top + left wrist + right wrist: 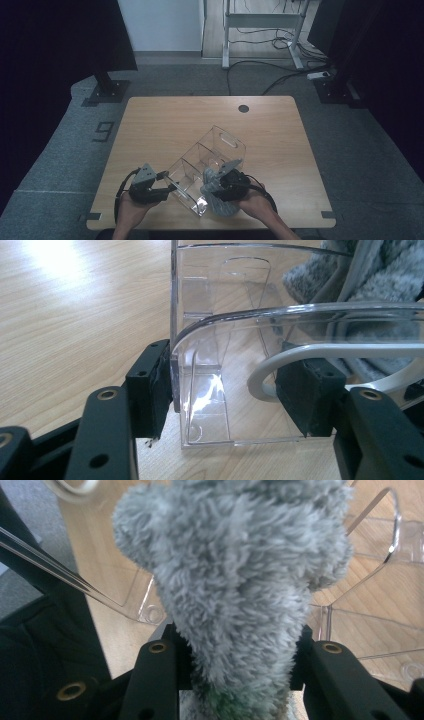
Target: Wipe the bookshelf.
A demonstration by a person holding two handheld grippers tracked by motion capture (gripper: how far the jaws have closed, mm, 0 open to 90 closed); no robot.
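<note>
Sock (235, 580), grey and fluffy, sits clamped in my right gripper (222, 186) at the organizer's (210, 160) near end, ready for a compartment, while my left gripper (167, 189) pinches its wall steady.

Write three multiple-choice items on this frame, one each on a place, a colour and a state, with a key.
1. Where is the clear organizer on the table?
A. far left corner
B. near edge, between the two grippers
C. over the round hole

2. What colour is the fluffy cloth?
A. grey
B. red
C. yellow

3. What is the left gripper doing?
A. hanging open above the table
B. shut on the cloth
C. clamped on the organizer's end wall

Key: 1 B, the high view shows it between the left gripper and the right gripper; 2 A, grey pile between the right jaws; 3 C, the left gripper view shows both pads pressing the clear wall.
</note>
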